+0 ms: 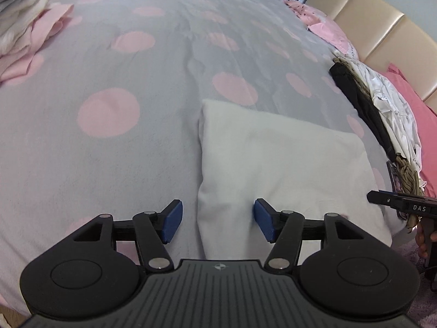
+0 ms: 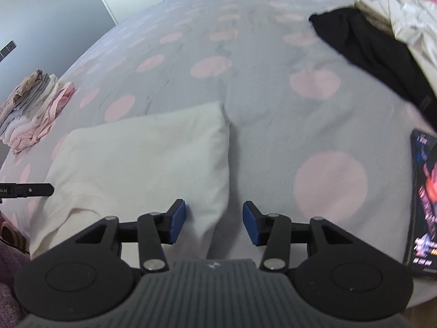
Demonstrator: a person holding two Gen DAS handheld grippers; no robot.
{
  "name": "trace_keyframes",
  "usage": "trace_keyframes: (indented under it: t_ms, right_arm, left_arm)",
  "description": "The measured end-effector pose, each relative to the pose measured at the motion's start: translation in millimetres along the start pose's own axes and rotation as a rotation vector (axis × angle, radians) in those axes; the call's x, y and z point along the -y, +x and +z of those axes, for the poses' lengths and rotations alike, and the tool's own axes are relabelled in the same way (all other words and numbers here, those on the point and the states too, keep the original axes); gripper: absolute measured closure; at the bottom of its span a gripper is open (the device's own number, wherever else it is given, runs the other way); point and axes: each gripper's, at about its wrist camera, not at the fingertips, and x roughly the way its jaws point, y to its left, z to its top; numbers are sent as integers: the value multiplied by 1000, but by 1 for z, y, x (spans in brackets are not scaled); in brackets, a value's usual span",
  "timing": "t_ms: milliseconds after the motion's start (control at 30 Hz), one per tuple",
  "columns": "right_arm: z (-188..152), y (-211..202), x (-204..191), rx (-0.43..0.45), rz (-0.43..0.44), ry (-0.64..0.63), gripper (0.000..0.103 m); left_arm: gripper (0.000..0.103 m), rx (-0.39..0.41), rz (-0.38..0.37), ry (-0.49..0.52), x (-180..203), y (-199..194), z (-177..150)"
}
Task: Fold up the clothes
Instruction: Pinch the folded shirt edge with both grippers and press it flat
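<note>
A folded white garment lies flat on the grey bedspread with pink dots; it also shows in the right wrist view. My left gripper is open over the garment's near left edge, with nothing between its blue pads. My right gripper is open over the garment's near right edge, also empty. The right gripper's tip shows at the right edge of the left wrist view, and the left gripper's tip shows at the left of the right wrist view.
A stack of folded clothes sits at the far left of the bed, also in the left wrist view. A pile of unfolded clothes, black and white, lies to the right by the beige headboard. A phone lies at right.
</note>
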Motion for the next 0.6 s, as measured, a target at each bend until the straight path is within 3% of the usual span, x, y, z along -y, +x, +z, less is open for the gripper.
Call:
trace_keyframes:
  t_ms: [200, 333, 433, 600]
  right_arm:
    - [-3, 11, 5, -56, 47, 48, 50]
    - [-3, 13, 4, -66, 56, 48, 50]
    - [-2, 19, 3, -82, 82, 50, 49]
    - [-1, 24, 3, -85, 111, 50, 51]
  left_arm:
    - [42, -48, -58, -121, -16, 6, -7]
    - [42, -65, -92, -138, -19, 10, -8]
    - [42, -94, -130, -119, -17, 20, -7]
    - [43, -122, -126, -24, -4, 32, -5]
